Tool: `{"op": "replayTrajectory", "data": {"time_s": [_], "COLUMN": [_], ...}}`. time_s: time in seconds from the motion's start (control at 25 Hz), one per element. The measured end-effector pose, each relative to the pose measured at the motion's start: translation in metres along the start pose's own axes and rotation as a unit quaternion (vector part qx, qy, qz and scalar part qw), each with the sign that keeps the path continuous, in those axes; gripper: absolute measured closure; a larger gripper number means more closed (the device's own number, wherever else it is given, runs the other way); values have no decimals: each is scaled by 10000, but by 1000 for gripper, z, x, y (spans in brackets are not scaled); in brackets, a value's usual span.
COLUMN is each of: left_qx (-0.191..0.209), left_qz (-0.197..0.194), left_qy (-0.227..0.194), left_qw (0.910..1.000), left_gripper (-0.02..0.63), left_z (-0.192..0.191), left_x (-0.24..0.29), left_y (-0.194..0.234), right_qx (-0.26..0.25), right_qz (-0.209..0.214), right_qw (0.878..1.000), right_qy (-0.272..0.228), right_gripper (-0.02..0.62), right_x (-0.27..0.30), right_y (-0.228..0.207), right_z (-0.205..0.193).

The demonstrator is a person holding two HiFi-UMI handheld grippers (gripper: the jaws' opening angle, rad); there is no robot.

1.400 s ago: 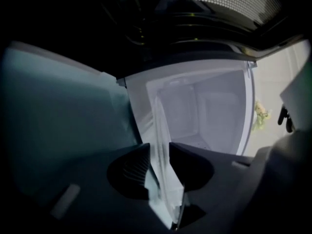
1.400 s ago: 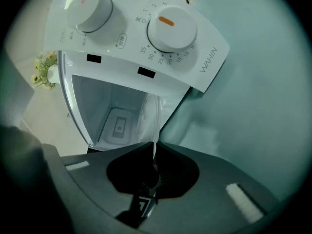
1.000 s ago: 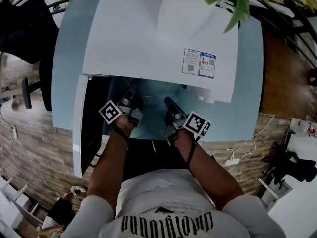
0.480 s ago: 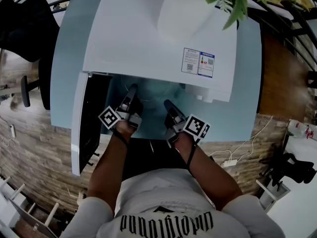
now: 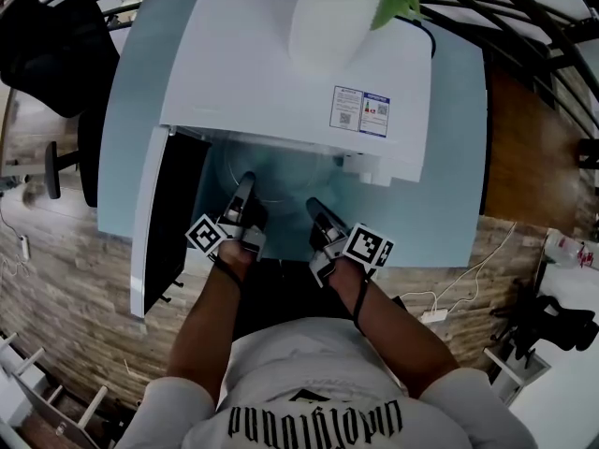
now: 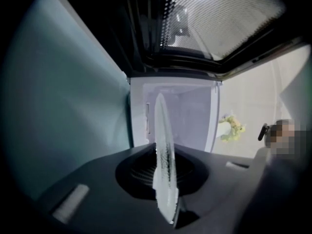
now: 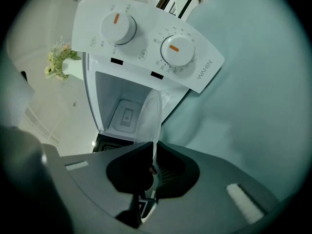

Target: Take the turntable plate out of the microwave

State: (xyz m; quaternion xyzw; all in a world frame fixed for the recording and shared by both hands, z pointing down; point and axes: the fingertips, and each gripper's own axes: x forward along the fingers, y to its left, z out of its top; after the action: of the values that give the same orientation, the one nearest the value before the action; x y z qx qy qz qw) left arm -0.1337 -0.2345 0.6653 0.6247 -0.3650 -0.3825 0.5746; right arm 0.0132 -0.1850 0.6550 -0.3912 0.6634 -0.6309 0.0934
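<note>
HELD AT BOTH RIMS: The left gripper (image 6: 165,184) is clamped on the rim of the glass turntable plate (image 6: 163,150), which shows edge-on between its jaws in the left gripper view. The right gripper (image 7: 152,169) pinches the same plate at another point on the rim, its jaws closed on the glass. In the head view the plate hangs between the two grippers, at the open mouth of the white microwave (image 5: 281,73) and above the pale blue table (image 5: 449,204). The plate's far part is cut off under the oven's front edge, and the clear glass is faint there, so its outline is hard to trace. The door (image 5: 154,218) stands swung open at the left. The right gripper view shows the control panel (image 7: 146,38) with two dials. A white plant pot (image 5: 328,21) sits on the oven's top, its leaves running out of frame.
</note>
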Motion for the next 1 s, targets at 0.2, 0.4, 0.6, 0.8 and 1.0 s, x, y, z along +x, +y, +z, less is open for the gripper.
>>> {"op": "replayTrajectory", "data": {"time_s": [0.2,0.4,0.6,0.8,1.0], "left_qx": [59,3,69,147,201], "left_qz": [-11,1,-24,-49,-146], "left_qy": [-99,-251,-416,-538,-478], "left_qw": [9999,9997,9991,9984,9985], "left_gripper": [528,528,528,528,528], "left_z": [-9,-20,-26,-29,-32], "left_x": [-13,-29,-41,-51,-58], "left_y": [-10,-26,-46,-73,-93], "right_qx": [-94,-230,-378,-538,-657], "right_qz": [66,129,266,411,516], "right_qw": [9999,9994,9984,9969,9958], "right_qy": [101,234,314,390,364], "right_gripper": [572,571,569,568,568], "right_x": [-14,-31,-47,-63,-74], "right_y": [5,12,29,50,65], "right_z": [-6,-15,-16,-17,-21]}}
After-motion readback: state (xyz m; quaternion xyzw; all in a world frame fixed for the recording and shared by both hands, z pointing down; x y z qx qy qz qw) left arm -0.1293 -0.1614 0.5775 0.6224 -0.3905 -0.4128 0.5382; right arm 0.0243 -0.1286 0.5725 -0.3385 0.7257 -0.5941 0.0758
